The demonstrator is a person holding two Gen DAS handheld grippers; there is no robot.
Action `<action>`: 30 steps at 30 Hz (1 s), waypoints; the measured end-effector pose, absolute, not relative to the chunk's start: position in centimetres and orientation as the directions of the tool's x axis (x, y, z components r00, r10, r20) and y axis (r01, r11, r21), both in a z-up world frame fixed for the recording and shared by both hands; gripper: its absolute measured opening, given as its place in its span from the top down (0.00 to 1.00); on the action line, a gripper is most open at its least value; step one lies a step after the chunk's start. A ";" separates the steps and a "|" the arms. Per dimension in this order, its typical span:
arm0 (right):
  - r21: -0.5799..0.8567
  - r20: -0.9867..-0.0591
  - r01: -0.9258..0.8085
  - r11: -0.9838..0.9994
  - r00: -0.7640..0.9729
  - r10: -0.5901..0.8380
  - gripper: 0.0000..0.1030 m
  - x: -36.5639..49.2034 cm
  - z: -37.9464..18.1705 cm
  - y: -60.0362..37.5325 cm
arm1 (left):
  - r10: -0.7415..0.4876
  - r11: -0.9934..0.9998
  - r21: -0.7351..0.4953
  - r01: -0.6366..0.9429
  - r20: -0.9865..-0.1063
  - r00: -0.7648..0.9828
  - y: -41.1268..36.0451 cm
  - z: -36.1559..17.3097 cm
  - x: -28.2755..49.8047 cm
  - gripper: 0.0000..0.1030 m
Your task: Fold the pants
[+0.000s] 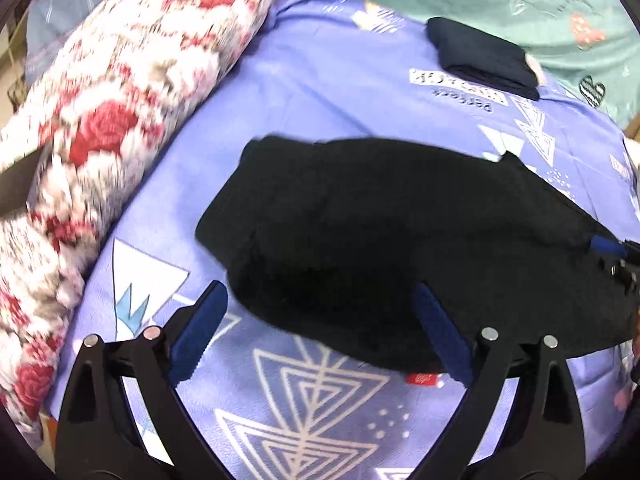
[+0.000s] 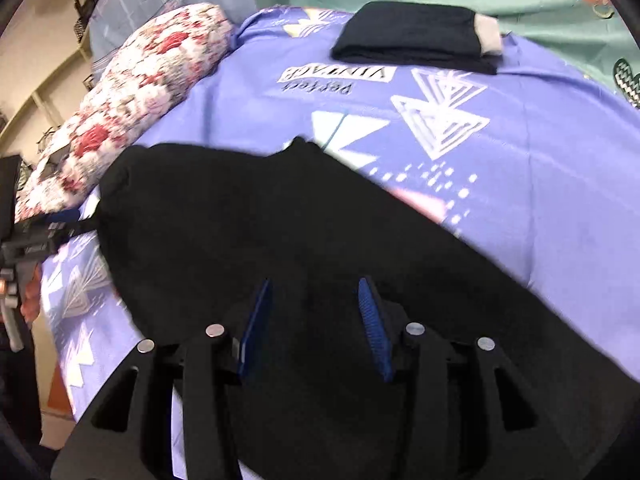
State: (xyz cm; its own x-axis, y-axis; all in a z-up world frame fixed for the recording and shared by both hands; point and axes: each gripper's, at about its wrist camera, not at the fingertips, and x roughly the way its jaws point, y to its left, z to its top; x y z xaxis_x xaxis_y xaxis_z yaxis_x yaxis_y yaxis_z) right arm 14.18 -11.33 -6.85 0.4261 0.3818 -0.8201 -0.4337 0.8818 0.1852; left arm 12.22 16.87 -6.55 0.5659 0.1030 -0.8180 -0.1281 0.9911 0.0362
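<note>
Lying crosswise on bedsheet (image 2: 520,152), black pants (image 2: 248,216) long axis left-right, both grippers' fingers (image 1: 200,320) apart, empty.

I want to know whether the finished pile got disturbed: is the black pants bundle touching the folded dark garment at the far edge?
Apart. The right wrist view shows bare purple sheet between the black pants and the folded dark garment.

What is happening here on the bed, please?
A person with a gripper in each hand is folding black pants on a purple bedsheet. The left gripper and right gripper are both open above the pants, holding nothing. Another folded dark garment lies further back.
</note>
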 end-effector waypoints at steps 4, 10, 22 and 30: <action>0.250 -0.827 -0.521 0.816 0.324 0.460 0.55 12.5 -7.8 -8.8 | 0.100 0.994 0.052 -0.101 -0.822 0.561 15.5 -7.0 14.2 0.07; 0.163 -0.861 -0.597 0.786 0.303 0.409 0.55 11.5 -9.4 -5.6 | 0.121 0.990 0.066 -0.123 -0.849 0.514 15.4 -8.9 16.4 0.07; 0.163 -0.841 -0.634 0.756 0.311 0.442 1.00 8.7 -7.1 -7.6 | 0.076 0.987 0.002 -0.160 -0.885 0.459 18.5 -11.5 16.7 0.06; 0.218 -0.827 -0.591 0.777 0.312 0.469 0.94 9.0 -6.3 -10.1 | 0.100 0.987 0.027 -0.161 -0.878 0.468 17.7 -9.8 16.0 0.07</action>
State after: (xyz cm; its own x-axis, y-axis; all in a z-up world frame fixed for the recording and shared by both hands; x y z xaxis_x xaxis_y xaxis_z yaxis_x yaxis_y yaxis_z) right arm 8.96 -10.07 -6.26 0.3116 0.4688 -0.8265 -0.5907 0.7769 0.2180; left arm 16.01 17.72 -9.80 0.4684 0.1003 -0.8778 -0.1608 0.9866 0.0270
